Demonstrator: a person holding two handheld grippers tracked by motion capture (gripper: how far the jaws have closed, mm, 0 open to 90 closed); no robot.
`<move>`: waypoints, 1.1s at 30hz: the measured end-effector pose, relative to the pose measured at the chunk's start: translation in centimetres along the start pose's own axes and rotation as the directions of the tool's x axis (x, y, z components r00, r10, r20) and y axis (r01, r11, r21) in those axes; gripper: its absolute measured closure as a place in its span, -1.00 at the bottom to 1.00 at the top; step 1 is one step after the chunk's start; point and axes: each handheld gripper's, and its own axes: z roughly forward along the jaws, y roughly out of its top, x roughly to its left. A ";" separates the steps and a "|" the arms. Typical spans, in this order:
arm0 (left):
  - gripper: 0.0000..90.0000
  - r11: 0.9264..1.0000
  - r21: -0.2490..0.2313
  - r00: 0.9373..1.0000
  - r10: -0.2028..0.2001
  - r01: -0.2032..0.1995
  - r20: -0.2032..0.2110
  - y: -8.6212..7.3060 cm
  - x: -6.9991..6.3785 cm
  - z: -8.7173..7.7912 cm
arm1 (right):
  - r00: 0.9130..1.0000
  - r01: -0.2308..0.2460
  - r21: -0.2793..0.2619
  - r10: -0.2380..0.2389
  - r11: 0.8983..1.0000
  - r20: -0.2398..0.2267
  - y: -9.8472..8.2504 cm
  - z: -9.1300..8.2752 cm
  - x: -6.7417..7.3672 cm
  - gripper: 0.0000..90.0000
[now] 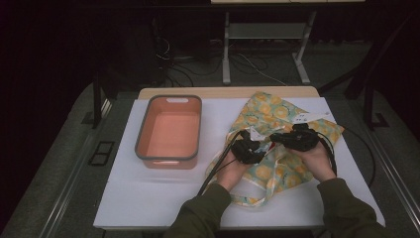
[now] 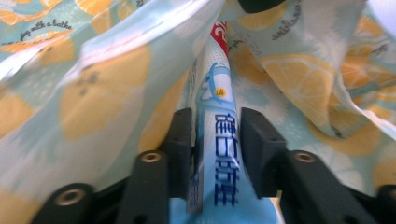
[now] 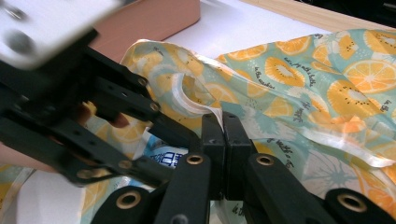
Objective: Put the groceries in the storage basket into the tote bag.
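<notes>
Toothpaste tube [image 2: 215, 140] sits between your left gripper's [image 2: 215, 135] parted jaws inside the lemon-print bag [image 1: 277, 111]; your right gripper [image 3: 223, 140] is clamped on the bag's rim.

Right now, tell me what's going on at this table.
A person works two claws at a fruit-print tote bag on the white table. The right claw is shut on the bag's rim. A blue-and-white tube sits between the left claw's jaws at the bag's mouth. An empty pink bin stands alongside.
</notes>
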 end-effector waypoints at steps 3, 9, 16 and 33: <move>0.09 1.000 0.001 1.000 0.021 -0.021 0.013 -0.5 0.0 -1.3 | 1.000 0.000 0.003 0.000 1.000 -0.002 0.0 0.1 0.1 0.99; -0.05 1.000 -0.016 0.999 0.025 -0.024 0.033 -1.8 0.2 -4.5 | 1.000 0.002 0.008 -0.002 1.000 -0.001 0.0 0.2 0.2 0.99; -0.08 0.999 -0.023 0.998 0.039 -0.038 0.056 -3.3 0.1 -7.4 | 1.000 0.004 0.011 -0.004 1.000 -0.007 -0.1 0.1 0.3 0.99; -0.25 0.999 -0.049 0.997 0.016 -0.012 0.073 -7.4 0.7 -11.0 | 0.994 0.067 0.013 -0.066 0.998 -0.090 0.3 0.0 3.3 0.99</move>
